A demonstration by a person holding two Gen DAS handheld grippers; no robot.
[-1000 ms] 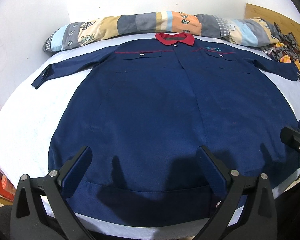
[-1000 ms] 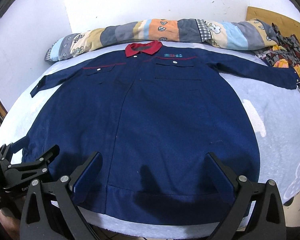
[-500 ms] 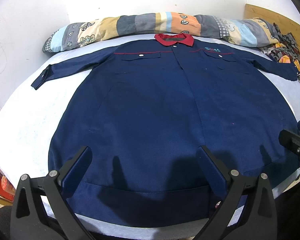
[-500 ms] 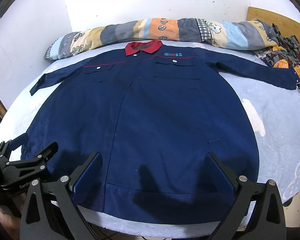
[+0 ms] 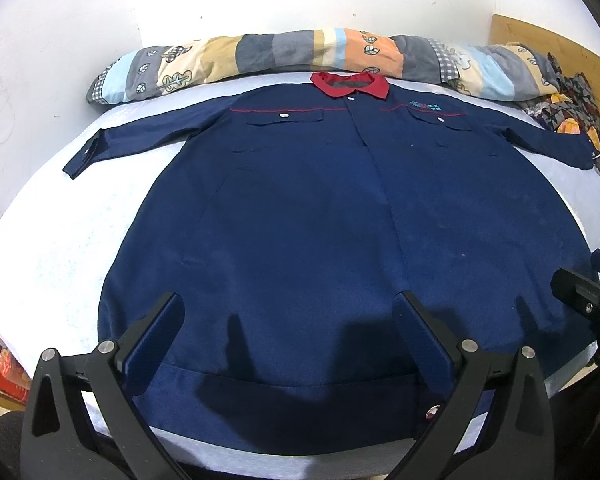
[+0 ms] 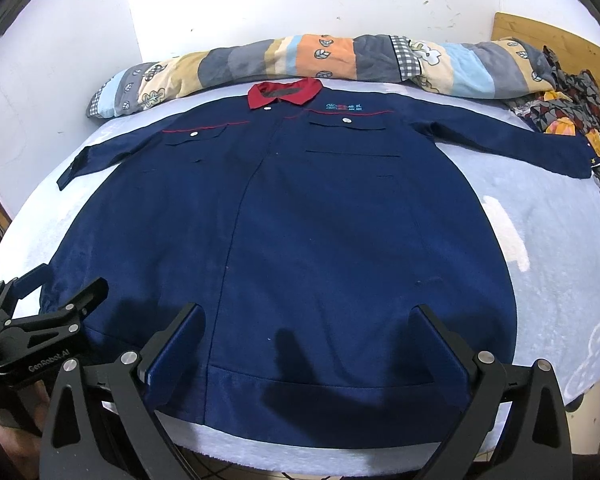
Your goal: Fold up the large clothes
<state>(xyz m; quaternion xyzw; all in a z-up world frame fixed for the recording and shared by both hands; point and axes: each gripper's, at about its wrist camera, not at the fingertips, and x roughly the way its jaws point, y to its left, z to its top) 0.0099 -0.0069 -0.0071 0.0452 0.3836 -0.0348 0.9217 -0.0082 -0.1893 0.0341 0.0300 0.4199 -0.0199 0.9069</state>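
We saw a bed (image 5: 52, 240) covered in a pale, fleecy sheet, set against white walls, and it carried everything else. Spread flat across most of it lay the task's garment, a large navy work jacket (image 5: 300, 220), front up, hem toward us and sleeves stretched out to either side. Its left sleeve (image 5: 140, 140) ended in a cuff near the bed's left edge; the other sleeve (image 6: 520, 140) reached to the right toward a heap of patterned cloth (image 6: 568, 104). Behind the jacket, along the wall, ran a long patchwork quilt roll (image 6: 340, 60) in orange, grey, blue and cream blocks, with a wooden headboard (image 6: 560, 36) at the far right corner.

Our left gripper (image 5: 290, 312) hung over the hem on the jacket's left half, its two blue-padded fingers spread wide and holding nothing. Our right gripper (image 6: 310, 324) sat likewise above the hem on the right half, fingers parted and empty. Whether their tips touched the cloth we could not tell. Each gripper also showed at the edge of the other's view, beside the lower corners of the jacket.

Smaller details followed: a red collar (image 5: 350, 84) lay just in front of the quilt roll, two flapped chest pockets carried red piping and pale buttons, and small blue embroidered lettering (image 6: 342, 106) sat above one pocket, too small for us to read.
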